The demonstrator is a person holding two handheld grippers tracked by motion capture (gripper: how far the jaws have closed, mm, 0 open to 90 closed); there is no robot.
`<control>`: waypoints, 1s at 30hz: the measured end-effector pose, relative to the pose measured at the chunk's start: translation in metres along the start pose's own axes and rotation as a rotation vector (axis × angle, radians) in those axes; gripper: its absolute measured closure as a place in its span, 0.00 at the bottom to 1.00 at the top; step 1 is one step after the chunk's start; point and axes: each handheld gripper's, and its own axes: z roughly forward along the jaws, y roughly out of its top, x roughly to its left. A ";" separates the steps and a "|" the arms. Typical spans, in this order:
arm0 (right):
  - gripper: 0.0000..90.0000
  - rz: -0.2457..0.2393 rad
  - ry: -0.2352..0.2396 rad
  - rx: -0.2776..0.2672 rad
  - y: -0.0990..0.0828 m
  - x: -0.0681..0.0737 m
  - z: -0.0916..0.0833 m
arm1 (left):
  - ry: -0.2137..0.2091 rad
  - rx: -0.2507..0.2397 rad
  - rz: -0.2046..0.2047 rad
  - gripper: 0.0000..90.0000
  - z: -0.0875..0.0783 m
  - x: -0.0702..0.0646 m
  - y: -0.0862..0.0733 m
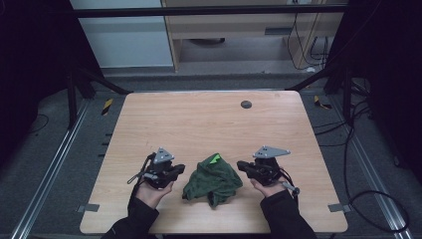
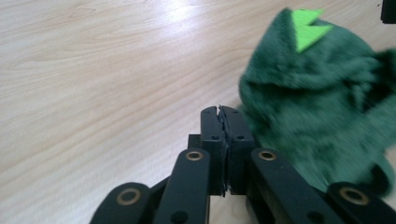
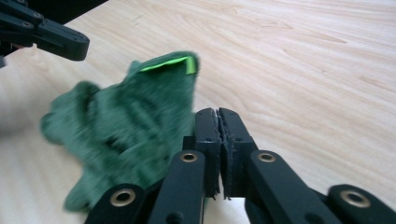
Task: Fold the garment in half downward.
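A crumpled dark green cloth (image 1: 212, 180) with a bright green tag (image 1: 215, 159) lies on the wooden table (image 1: 209, 124) near its front edge. My left gripper (image 1: 180, 169) hovers just left of the cloth, jaws pressed together with nothing between them; in the left gripper view the cloth (image 2: 317, 98) sits to the right of the closed fingertips (image 2: 220, 112). My right gripper (image 1: 241, 165) is just right of the cloth, also shut and empty; in the right gripper view the cloth (image 3: 126, 126) lies left of its fingertips (image 3: 218, 114).
A small dark round disc (image 1: 246, 104) sits at the table's far edge. Black frame struts and cables surround the table. The other gripper's black jaw (image 3: 51, 35) crosses the upper left of the right gripper view.
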 end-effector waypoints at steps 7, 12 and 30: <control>1.00 0.012 0.001 0.028 0.003 -0.008 0.022 | -0.041 0.034 -0.004 1.00 0.035 0.006 0.010; 1.00 0.036 0.027 0.044 0.004 -0.010 0.038 | -0.081 0.056 -0.009 1.00 0.051 0.009 0.014; 1.00 -0.012 0.102 0.028 0.007 0.012 0.032 | -0.206 -0.008 0.056 1.00 0.021 -0.013 0.016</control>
